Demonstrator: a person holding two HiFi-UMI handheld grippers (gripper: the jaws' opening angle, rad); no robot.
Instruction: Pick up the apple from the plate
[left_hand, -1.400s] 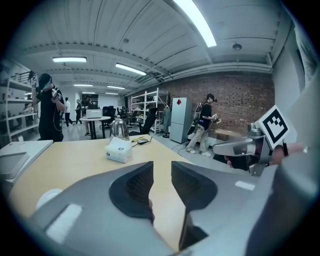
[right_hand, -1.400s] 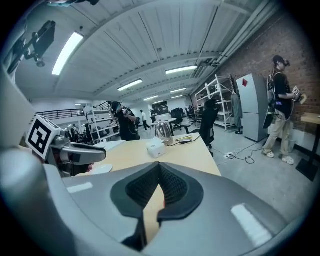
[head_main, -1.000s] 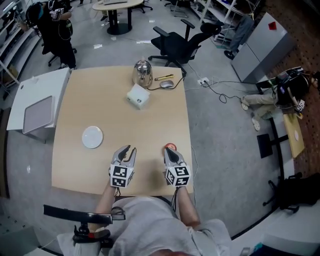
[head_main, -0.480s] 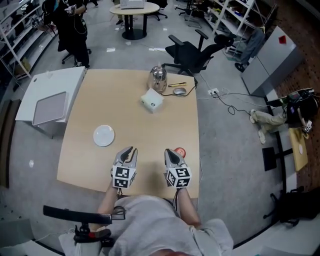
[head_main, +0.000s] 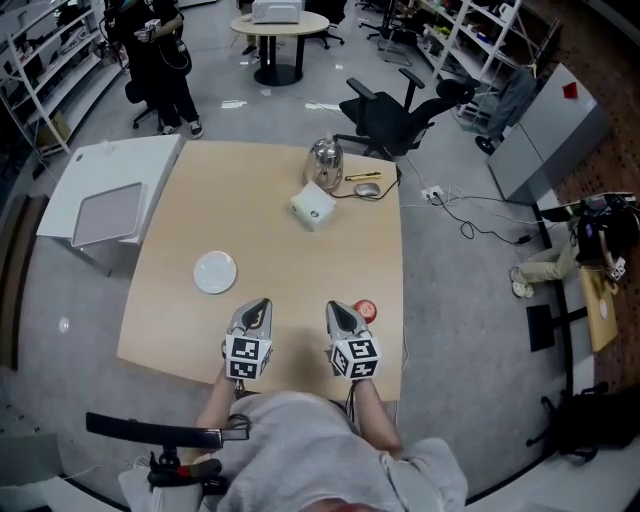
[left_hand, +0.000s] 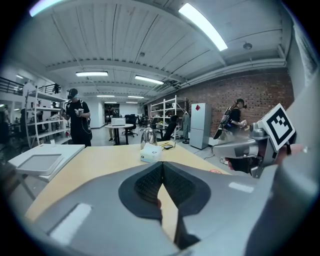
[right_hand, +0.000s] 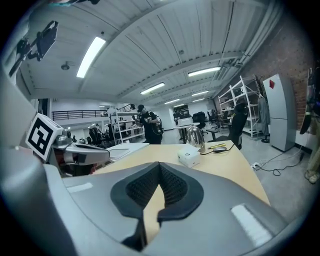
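Note:
The red apple (head_main: 365, 310) lies on the bare tabletop near the right edge, just right of my right gripper (head_main: 335, 308) and apart from it. The white plate (head_main: 215, 271) sits empty to the left, ahead of my left gripper (head_main: 258, 306). Both grippers hover over the table's near edge and point away from me. In the left gripper view the left gripper (left_hand: 162, 165) has just been closing; its pads meet with nothing between them. In the right gripper view the right gripper (right_hand: 159, 164) also has its tips together and holds nothing.
At the far end of the wooden table (head_main: 280, 240) stand a metal kettle (head_main: 324, 155), a white box (head_main: 313, 206), a mouse (head_main: 367, 188) and a pen (head_main: 362, 176). A white cabinet (head_main: 110, 205) adjoins the table's left side. An office chair (head_main: 400, 110) stands beyond.
Both grippers have shifted left across the table: the apple now sits beside the right gripper, no longer at its tip. The left jaws have closed.

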